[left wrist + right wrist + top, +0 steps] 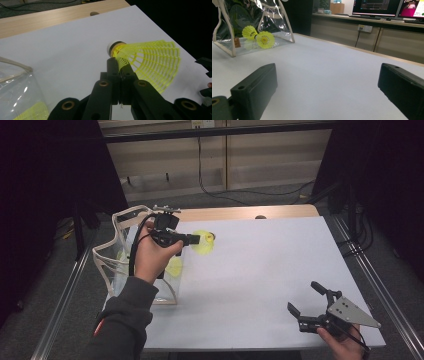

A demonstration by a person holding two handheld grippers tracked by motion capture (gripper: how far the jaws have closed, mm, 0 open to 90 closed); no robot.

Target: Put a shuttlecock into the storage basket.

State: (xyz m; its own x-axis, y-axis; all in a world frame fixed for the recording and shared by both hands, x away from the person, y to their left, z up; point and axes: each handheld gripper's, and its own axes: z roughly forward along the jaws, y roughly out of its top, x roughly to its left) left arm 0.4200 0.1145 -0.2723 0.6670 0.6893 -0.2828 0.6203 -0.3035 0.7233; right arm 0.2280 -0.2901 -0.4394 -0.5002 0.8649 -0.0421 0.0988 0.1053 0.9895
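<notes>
Clear bag (117, 262) holds yellow shuttlecocks (265, 39); left claw (120, 65) grips another shuttlecock (147, 61).

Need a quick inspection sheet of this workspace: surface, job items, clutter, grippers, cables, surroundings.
Surface: white table top, with a wooden strip along its far edge.
Job's things: yellow shuttlecock pinched by its skirt, held off the surface; clear bag with pale trim stands at the left edge, with at least two more yellow shuttlecocks inside.
Clutter: nothing seen.
Grippers: left gripper shut on the shuttlecock, beside the bag; right gripper open, nothing between its jaws, at the near right corner.
Cables: black cable trails from the left gripper over the hand; black leads on the floor behind the table.
Surroundings: dark curtains at both sides; monitors on a counter in the right gripper view.
</notes>
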